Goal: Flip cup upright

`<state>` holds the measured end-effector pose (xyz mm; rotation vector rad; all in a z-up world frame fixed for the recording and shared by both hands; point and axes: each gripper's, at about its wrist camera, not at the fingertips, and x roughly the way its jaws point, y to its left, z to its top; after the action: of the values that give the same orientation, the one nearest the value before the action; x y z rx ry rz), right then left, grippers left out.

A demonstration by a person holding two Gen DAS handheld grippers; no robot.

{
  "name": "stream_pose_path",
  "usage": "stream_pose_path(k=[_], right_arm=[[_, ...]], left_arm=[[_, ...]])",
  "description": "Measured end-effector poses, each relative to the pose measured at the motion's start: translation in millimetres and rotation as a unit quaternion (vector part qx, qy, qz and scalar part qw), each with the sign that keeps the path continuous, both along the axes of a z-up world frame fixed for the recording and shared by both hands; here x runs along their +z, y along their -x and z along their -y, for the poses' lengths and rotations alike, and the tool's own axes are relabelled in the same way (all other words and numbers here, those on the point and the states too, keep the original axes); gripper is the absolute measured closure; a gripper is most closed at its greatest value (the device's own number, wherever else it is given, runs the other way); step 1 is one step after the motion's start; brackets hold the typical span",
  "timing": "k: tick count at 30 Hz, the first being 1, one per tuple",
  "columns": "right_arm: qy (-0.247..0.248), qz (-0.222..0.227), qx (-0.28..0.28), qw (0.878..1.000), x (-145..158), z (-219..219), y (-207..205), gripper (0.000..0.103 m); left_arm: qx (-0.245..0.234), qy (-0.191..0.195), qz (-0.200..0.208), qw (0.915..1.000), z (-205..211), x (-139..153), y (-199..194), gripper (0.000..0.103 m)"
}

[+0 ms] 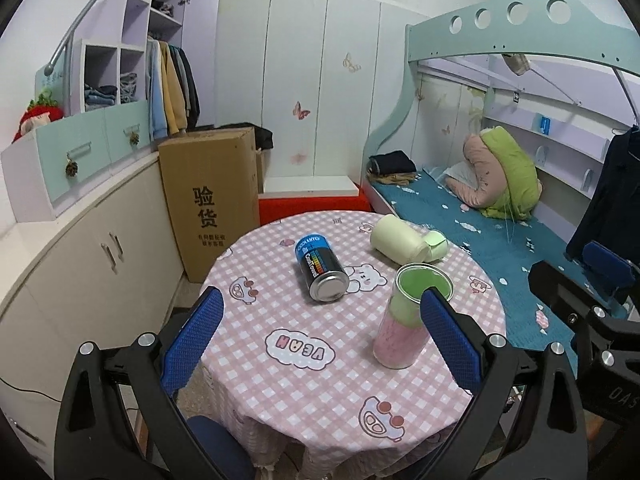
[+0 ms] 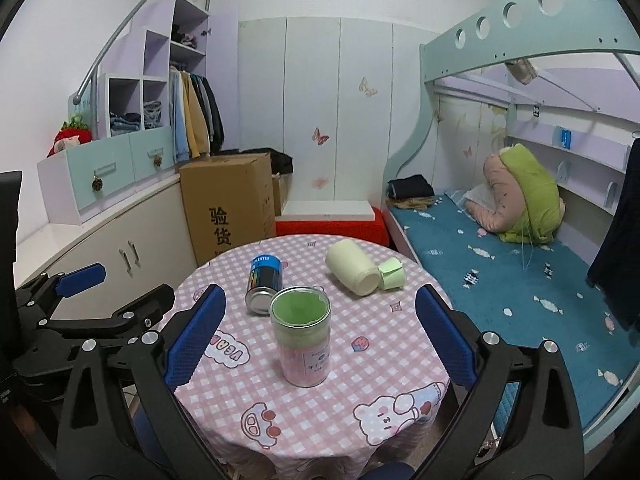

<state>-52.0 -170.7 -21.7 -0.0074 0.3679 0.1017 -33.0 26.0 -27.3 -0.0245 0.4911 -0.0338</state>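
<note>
The right gripper [image 2: 320, 322], jaws wide and empty (the left gripper [image 1: 322, 336] too), faces the pale-green plastic cup [image 2: 354, 266] lying sideways upper centre, mouth toward lower right, nearer it.

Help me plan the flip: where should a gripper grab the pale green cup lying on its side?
Grip the pale green cup across its round body at mid-length, coming from above, fingers straddling its width. It lies flat on the table, lid end toward the bed, so the sides are exposed.
</note>
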Motion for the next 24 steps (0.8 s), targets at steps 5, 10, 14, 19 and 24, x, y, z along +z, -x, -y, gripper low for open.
stream_pose_path(k=[5,10,14,19,24], right_arm=[[-0.001,0.009,-0.002,1.000,3.7,1.0,7.8,0.006],[-0.004,0.015,-0.004,1.000,5.5,2.3,11.8,0.006],[-0.005,0.017,-0.005,1.000,5.8,2.5,10.3,0.006],[-0.006,0.021,-0.006,1.000,9.0,1.4,7.1,0.006],[-0.007,0.023,-0.009,1.000,11.0,2.6,3.4,0.006]], left_arm=[[0.006,-0.005,0.019,0.9998,1.8,2.5,10.1,0.008],[0.008,-0.006,0.029,0.9995,2.8,5.1,12.8,0.008],[0.009,-0.005,0.032,0.9994,3.2,5.6,12.2,0.008],[0.011,-0.005,0.038,0.9992,4.9,8.5,9.3,0.008],[0.012,-0.008,0.044,0.9989,8.4,11.0,5.7,0.008]])
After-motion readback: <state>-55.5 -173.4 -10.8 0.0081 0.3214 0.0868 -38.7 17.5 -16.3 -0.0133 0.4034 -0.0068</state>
